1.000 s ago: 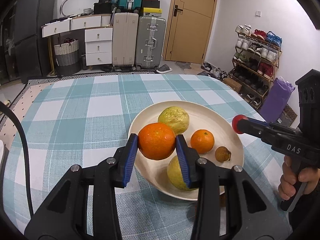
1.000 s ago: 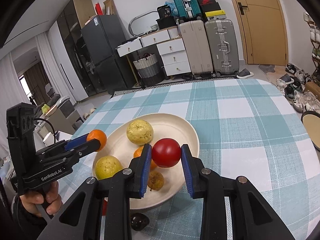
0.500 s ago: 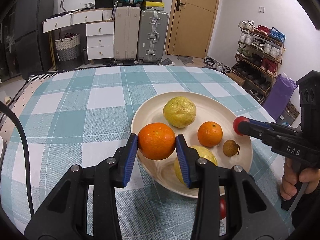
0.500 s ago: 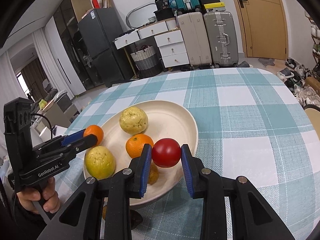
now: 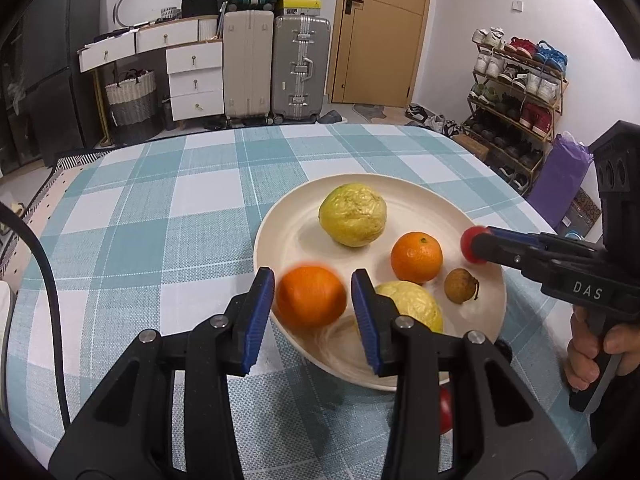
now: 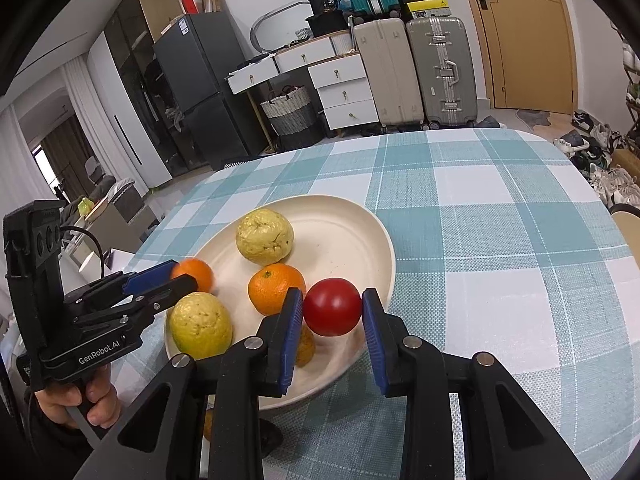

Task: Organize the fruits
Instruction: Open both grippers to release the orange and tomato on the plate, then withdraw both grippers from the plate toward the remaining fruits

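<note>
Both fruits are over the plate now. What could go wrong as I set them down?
1. The orange in the left hand-held gripper sits over the plate's near rim, so it may roll off onto the tablecloth.
2. The red fruit in the right hand-held gripper hangs above the small brown fruit and could knock it.

I read "DAS" in pale capitals on the black body of the right hand-held gripper (image 5: 480, 245), seen from the left wrist camera. From the right wrist camera, "GenRobot.AI" runs in white along the side of the left hand-held gripper (image 6: 178, 276). Far back, a black box (image 6: 327, 2) on top of the white drawer unit (image 6: 340, 84) carries the number "36" on a pale label. The print on the shoe boxes by the door is too small for me.
</note>
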The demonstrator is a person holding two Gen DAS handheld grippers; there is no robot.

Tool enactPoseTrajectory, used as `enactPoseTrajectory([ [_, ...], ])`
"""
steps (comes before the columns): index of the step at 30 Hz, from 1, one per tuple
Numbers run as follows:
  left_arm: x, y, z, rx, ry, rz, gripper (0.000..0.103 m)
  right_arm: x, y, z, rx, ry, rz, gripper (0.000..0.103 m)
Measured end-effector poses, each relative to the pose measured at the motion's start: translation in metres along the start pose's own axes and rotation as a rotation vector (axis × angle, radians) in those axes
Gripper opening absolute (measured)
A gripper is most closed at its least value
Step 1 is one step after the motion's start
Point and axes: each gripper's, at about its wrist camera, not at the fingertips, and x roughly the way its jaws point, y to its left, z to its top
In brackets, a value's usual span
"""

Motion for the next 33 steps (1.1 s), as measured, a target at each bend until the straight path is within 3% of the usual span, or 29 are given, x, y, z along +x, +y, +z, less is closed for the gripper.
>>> enactPoseTrajectory([
  [9, -0.005, -0.002, -0.003, -0.003, -0.013, -0.01, 0.04, -0.008, 0.003, -0.002, -0.023, -0.028, -0.037, 0.044],
  [11, -0.01, -0.002, -0.003, -0.006, -0.023, -0.006, 0.048, -0.011, 0.004, -0.002, -0.026, -0.034, -0.043, 0.051],
  [13, -0.015, -0.001, -0.003, -0.024, -0.033, -0.001, 0.07, -0.015, 0.006, -0.002, -0.031, -0.044, -0.056, 0.056],
  [15, -0.023, -0.001, -0.004, -0.028, -0.046, 0.002, 0.079, -0.02, 0.01, 0.0, -0.041, -0.049, -0.063, 0.069],
  [17, -0.033, -0.001, -0.004, -0.026, -0.065, 0.016, 0.082, -0.027, 0.012, 0.0, -0.042, -0.06, -0.054, 0.088],
  [20, -0.049, -0.001, -0.007, -0.025, -0.075, 0.022, 0.09, -0.037, 0.019, -0.002, -0.052, -0.06, -0.046, 0.095],
  [22, -0.059, -0.002, -0.01, -0.018, -0.086, 0.024, 0.102, -0.042, 0.025, -0.005, -0.074, -0.051, -0.047, 0.101],
  [33, -0.103, -0.015, -0.034, 0.0, -0.1, 0.047, 0.102, -0.062, 0.046, -0.032, -0.128, -0.008, -0.066, 0.103],
])
